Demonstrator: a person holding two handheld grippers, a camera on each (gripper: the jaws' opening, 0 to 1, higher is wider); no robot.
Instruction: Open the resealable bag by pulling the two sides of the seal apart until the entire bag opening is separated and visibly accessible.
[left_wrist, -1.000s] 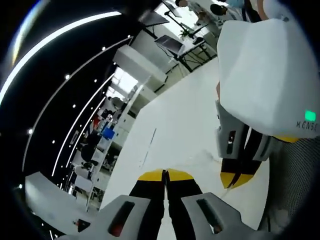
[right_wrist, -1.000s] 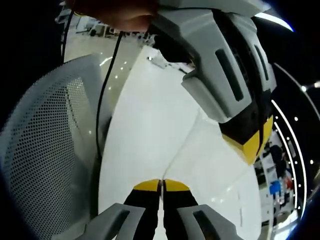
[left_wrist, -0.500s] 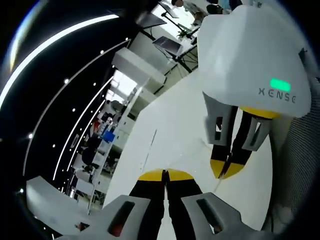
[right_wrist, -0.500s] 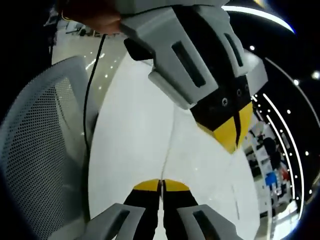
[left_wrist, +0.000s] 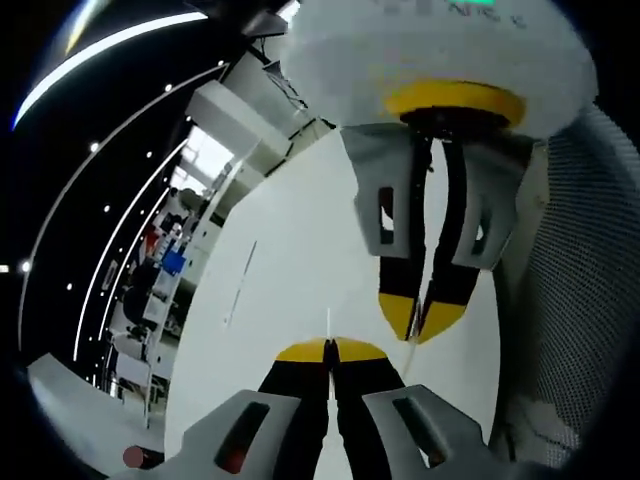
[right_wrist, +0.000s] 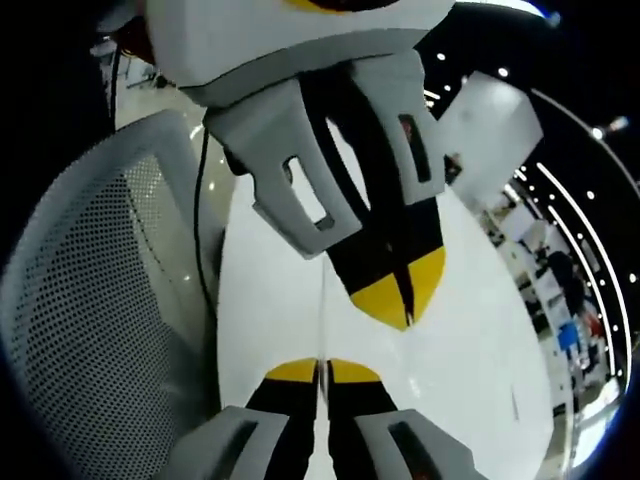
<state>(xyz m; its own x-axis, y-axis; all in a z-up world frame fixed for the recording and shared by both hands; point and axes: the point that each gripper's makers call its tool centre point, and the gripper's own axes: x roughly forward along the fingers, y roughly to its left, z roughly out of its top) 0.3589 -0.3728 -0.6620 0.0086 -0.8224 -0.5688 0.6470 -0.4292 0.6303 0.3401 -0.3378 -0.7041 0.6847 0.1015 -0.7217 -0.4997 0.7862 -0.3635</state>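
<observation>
Above the white counter (left_wrist: 290, 260), both tools are seen closed. The left tool (left_wrist: 330, 349) is pinched on a thin clear edge of the resealable bag (left_wrist: 328, 322), and the right tool (right_wrist: 321, 369) likewise. Compared with before, the right tool (left_wrist: 420, 320) has been brought much nearer, now just beside the left one. A mesh chair (right_wrist: 90, 330) is seen beside the counter.

left gripper (left_wrist: 331, 349) pinched on the clear bag's edge (left_wrist: 328, 322); right gripper (left_wrist: 420, 325) just beside, over the white table (left_wrist: 290, 270).
</observation>
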